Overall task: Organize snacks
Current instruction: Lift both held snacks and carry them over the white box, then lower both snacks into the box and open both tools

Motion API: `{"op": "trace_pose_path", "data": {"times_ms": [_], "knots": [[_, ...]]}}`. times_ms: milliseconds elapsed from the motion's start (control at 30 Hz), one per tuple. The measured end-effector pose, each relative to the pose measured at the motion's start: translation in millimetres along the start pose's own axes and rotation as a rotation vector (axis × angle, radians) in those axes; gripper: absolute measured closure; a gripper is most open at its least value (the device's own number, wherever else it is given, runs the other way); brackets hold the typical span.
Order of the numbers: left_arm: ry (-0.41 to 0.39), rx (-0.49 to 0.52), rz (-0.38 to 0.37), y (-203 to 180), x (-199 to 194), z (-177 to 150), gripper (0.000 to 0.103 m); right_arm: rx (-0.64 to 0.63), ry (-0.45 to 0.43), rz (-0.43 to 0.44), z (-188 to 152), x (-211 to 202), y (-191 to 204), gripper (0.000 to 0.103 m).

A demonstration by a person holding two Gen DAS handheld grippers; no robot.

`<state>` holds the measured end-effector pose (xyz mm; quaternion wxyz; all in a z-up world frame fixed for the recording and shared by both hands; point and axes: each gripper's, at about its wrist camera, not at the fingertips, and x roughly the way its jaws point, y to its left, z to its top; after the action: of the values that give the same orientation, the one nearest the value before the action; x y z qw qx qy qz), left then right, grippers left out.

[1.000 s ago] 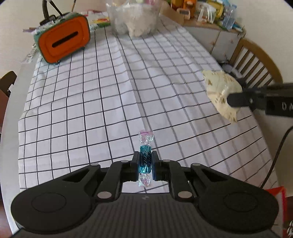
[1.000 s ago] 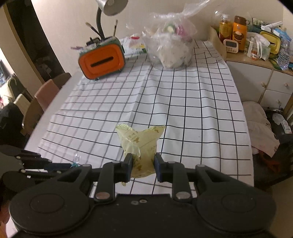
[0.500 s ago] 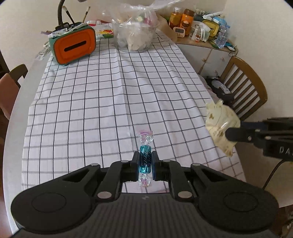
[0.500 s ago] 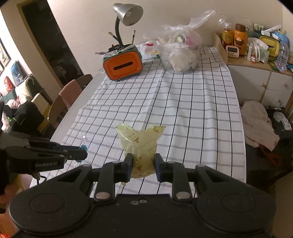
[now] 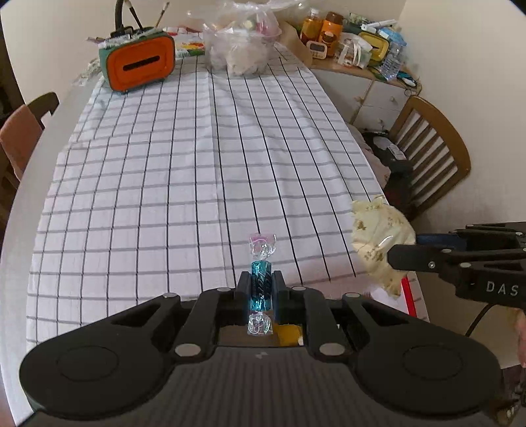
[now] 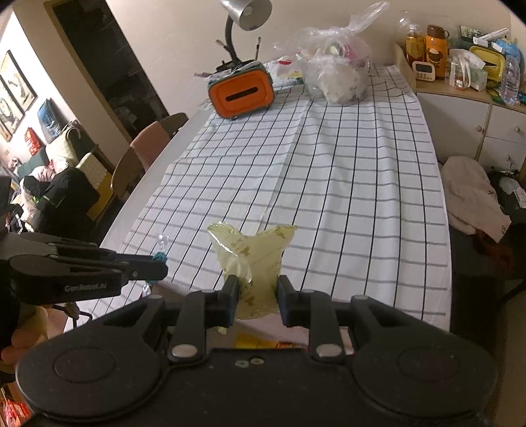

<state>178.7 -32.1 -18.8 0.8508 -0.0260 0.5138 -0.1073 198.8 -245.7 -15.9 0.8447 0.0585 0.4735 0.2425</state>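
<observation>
A teal twist-wrapped candy (image 5: 261, 284) with clear ends stands upright between the pads of my left gripper (image 5: 260, 287), which is shut on it above the near edge of the checked tablecloth (image 5: 184, 184). My right gripper (image 6: 257, 290) is shut on a pale yellow snack packet (image 6: 254, 259) with small printed figures. In the left wrist view that packet (image 5: 378, 239) hangs at the right, off the table's corner, held by the right gripper's black fingers (image 5: 414, 254). In the right wrist view the left gripper (image 6: 157, 267) shows at the left with the candy (image 6: 160, 257).
At the far end of the table stand an orange box with a slot (image 5: 139, 64), a clear plastic bag of snacks (image 5: 243, 49) and a desk lamp (image 6: 245, 16). A wooden chair (image 5: 430, 154) is at the right, a cluttered cabinet (image 6: 470, 88) behind it. Something red and yellow (image 5: 409, 295) lies below the near edge.
Both grippers have pulled back and risen from the table with their snacks still held; more of the cloth, the far objects and the room now show.
</observation>
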Motion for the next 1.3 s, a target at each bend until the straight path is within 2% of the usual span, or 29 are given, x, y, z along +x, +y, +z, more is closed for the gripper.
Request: {"op": "trace_pose_path", "data": {"times_ms": [433,633,833,1067,1300], "knots": [[0.069,-0.041,0.014,-12,22,-44,0.091,0.004,0.089,0.013,-52,19,10,0.079],[0.119,-0.057,0.045,-8,37,-62,0.091,0.002,0.141,0.024,-70,34,17,0.079],[0.152,-0.08,0.071,-7,44,-75,0.091,0.002,0.177,0.034,-82,47,22,0.079],[0.156,-0.056,0.115,-19,47,-84,0.091,-0.032,0.178,0.025,-91,48,26,0.079],[0.237,-0.058,0.14,-21,65,-80,0.091,-0.055,0.192,0.014,-86,56,28,0.079]]}}
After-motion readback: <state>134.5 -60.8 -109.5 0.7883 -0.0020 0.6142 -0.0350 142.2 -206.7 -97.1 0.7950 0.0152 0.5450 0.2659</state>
